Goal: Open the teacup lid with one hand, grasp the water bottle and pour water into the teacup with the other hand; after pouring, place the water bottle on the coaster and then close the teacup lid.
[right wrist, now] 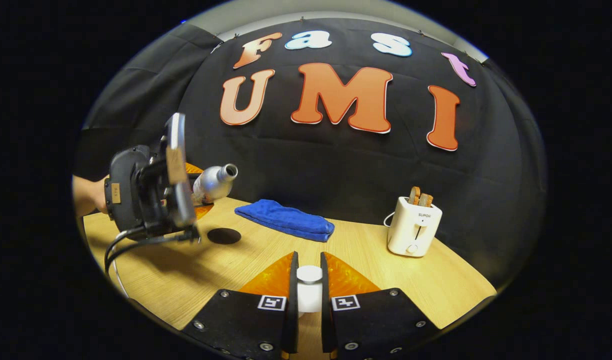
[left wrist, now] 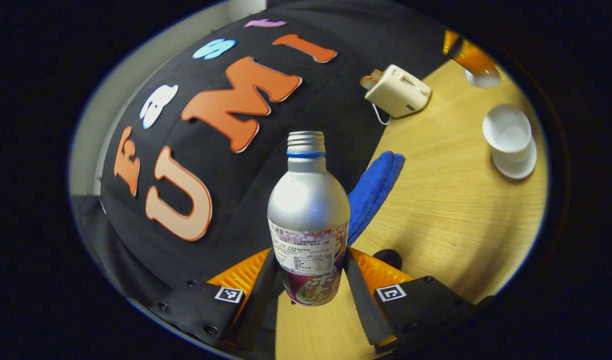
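Currently the pouring step looks close at hand: lid off, bottle lifted, water not yet going in. Left gripper [left wrist: 310, 280] pinches the silver metal water bottle with a printed label [left wrist: 308, 220] around its lower body, both fingers pressed on it; cap off, neck open. In the right gripper view that bottle [right wrist: 213, 184] is tipped well over, mouth pointing toward the table's middle, held above the left end of the light wooden table [right wrist: 196, 270], over the dark round coaster [right wrist: 224, 235]. A bare hand [right wrist: 86, 196] grips the tool from behind. Right gripper [right wrist: 309, 292] is clamped on the small white teacup lid [right wrist: 309, 285], held level above the near edge. White teacup on its saucer [left wrist: 508, 137] sits open, well apart from the bottle, near the table's right edge. Next move, by my reading: carry the bottle's mouth across over the cup before tilting further. Blue folded cloth [right wrist: 286, 219] and cream toaster [right wrist: 414, 226] lie along the far edge.
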A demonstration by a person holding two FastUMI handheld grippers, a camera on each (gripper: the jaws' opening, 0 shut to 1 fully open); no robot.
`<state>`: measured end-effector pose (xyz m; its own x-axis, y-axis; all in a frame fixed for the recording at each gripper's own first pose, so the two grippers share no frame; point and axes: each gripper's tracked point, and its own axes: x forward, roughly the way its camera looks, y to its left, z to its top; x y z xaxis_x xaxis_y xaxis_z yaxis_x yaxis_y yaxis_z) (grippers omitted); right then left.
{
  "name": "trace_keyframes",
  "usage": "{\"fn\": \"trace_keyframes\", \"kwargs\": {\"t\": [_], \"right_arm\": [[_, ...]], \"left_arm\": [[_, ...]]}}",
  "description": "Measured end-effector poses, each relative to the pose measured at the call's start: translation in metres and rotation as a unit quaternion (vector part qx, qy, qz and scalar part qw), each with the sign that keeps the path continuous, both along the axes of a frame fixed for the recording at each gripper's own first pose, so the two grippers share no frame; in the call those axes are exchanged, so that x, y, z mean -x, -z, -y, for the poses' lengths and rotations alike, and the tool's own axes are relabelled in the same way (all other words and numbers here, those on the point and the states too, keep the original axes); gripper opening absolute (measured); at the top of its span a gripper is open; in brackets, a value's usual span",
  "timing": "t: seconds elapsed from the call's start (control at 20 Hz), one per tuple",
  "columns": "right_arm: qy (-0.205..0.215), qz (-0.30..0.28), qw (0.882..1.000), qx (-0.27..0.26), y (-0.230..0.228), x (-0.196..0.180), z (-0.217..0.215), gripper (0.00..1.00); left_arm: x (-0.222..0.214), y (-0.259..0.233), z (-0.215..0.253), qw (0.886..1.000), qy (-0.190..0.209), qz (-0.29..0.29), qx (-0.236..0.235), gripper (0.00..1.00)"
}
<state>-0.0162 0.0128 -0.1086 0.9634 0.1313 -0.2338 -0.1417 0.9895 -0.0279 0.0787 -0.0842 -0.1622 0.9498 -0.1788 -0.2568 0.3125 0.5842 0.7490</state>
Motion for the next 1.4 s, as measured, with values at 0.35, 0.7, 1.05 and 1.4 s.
{"fn": "trace_keyframes", "kwargs": {"t": [0.35, 0.7, 1.05, 1.4], "right_arm": [[-0.003, -0.005, 1.000, 0.000, 0.002, -0.007, -0.010, 0.19], [0.000, -0.010, 1.000, 0.004, 0.004, -0.008, -0.009, 0.19], [-0.005, -0.019, 1.000, 0.002, 0.009, -0.011, -0.014, 0.19], [-0.011, -0.033, 0.999, -0.007, 0.018, -0.014, -0.022, 0.19]], "left_arm": [[-0.026, 0.013, 0.002, 0.973, -0.071, -0.028, 0.219, 0.81], [-0.041, 0.043, 0.005, 0.905, -0.135, -0.119, 0.384, 0.81], [-0.048, 0.070, 0.004, 0.893, -0.137, -0.153, 0.400, 0.81], [-0.056, 0.088, 0.008, 0.891, -0.135, -0.166, 0.402, 0.87]]}}
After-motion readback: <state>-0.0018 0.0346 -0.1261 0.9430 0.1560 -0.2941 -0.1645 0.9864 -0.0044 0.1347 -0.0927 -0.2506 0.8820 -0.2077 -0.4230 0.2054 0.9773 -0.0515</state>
